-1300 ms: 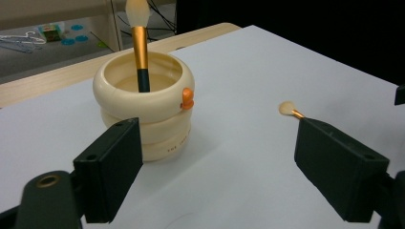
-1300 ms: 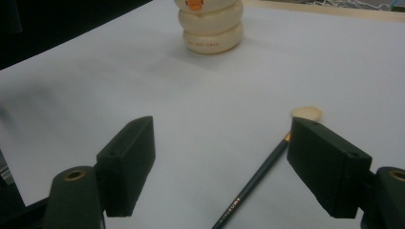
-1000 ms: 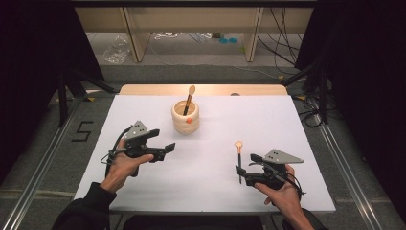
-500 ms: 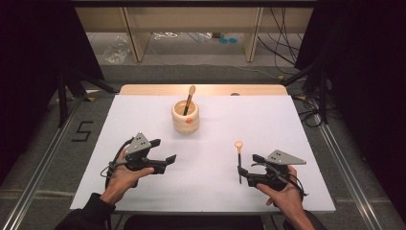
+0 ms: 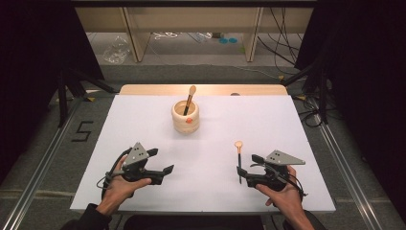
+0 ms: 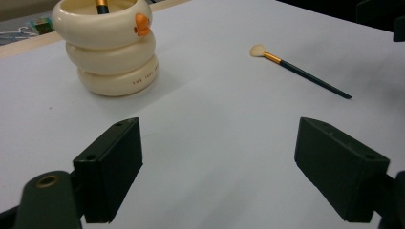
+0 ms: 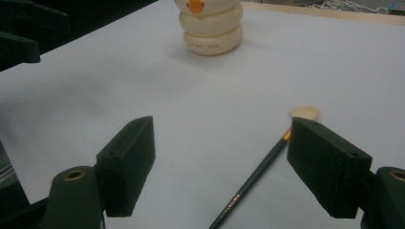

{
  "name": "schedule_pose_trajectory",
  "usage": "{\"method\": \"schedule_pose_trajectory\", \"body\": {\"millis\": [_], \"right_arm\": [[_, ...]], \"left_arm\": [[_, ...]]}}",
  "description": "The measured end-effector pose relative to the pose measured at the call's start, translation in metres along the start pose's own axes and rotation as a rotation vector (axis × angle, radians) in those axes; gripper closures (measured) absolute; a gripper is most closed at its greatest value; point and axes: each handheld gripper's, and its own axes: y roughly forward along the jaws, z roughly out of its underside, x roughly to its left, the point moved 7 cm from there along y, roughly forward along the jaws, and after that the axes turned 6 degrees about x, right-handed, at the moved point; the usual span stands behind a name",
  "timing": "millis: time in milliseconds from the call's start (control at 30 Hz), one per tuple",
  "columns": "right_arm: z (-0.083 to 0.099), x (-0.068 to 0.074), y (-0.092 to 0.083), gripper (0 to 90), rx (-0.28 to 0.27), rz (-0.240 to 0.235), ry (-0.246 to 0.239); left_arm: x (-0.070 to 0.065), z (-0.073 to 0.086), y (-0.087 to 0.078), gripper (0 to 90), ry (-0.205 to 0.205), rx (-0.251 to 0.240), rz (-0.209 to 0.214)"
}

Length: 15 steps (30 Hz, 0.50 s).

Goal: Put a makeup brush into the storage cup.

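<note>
A: Nearest items first, please.

B: Item one: my right hand-held gripper (image 5: 242,166), at the near edge of the table (image 5: 143,120), jaws spread wide, nothing held. The loose brush (image 5: 239,161) lies flat on the table between those jaws, dark handle toward me, pale bristles pointing away; the pads are not pressing it.

A: And the other side?

B: Item two: my left hand-held gripper (image 5: 160,161), also wide open and empty. It has drawn back toward me and sunk lower since a second ago; the right one has kept its place.

A: Meaning?

B: I judge the left is clearing out, leaving the pickup to the right. Closing on the handle looks like the next step.

A: Farther off?

B: Item three: cream ringed holder (image 5: 185,116) with an orange beak, mid-table, well apart from both grippers. A second brush (image 5: 189,98) stands in it already.
</note>
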Motion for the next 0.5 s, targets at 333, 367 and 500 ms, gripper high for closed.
{"method": "schedule_pose_trajectory", "body": {"millis": [333,367,500], "right_arm": [[0.0,0.0,0.0,25.6,0.0,-0.001,0.0],[0.0,-0.001,0.0,25.6,0.0,0.003,0.004],[0.0,-0.003,0.0,25.6,-0.002,0.041,-0.036]], "left_arm": [[-0.008,0.008,-0.004,16.4,0.018,0.009,-0.003],[-0.009,0.007,-0.006,16.4,0.016,0.004,-0.001],[-0.014,0.008,-0.006,16.4,0.014,0.002,0.008]]}}
